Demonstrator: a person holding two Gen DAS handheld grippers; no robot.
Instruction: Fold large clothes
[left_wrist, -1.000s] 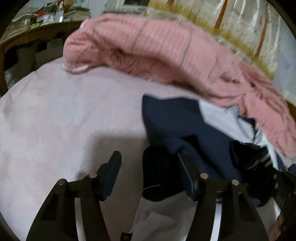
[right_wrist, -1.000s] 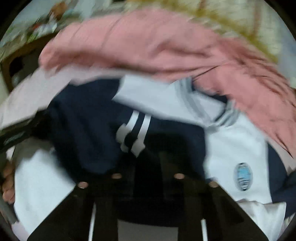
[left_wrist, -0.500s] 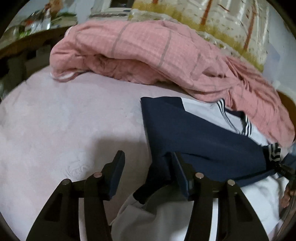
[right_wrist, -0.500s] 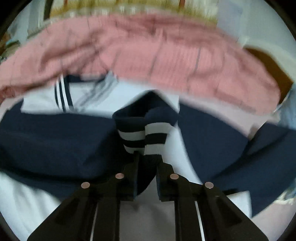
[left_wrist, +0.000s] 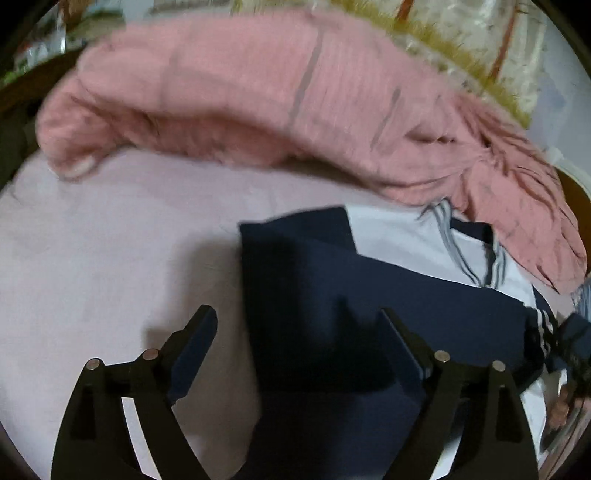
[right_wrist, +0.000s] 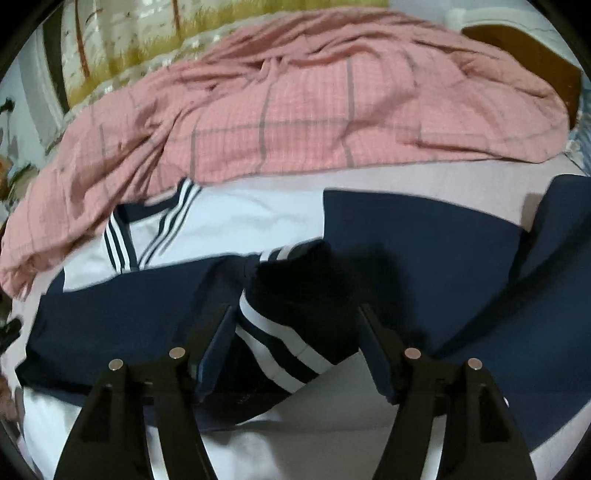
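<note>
The left tool (left_wrist: 299, 325) stands with its jaws wide apart, having just been opening, and nothing is pinched between them: the navy sleeve (left_wrist: 369, 295) of the jacket (left_wrist: 399, 236) lies flat below the gap and under the right-hand finger, while the left-hand finger hangs over bare pale pink bed sheet (left_wrist: 110, 258). Ahead of this tool and to its right the jacket's white body shows, with its striped collar (left_wrist: 461, 254) partly tucked under the heaped pink checked blanket (left_wrist: 277, 92), which stretches across the far side of the bed.

The right tool (right_wrist: 295, 317) also has its jaws parted, having just been opening. The striped cuff (right_wrist: 280, 332) of the navy sleeve lies in the gap (closer to the left-hand finger, though whether it touches that pad I cannot tell), and neither pad presses on it. Ahead and to the left of this tool lies the striped collar; to its right another navy sleeve (right_wrist: 461, 258) spreads over the sheet.
</note>
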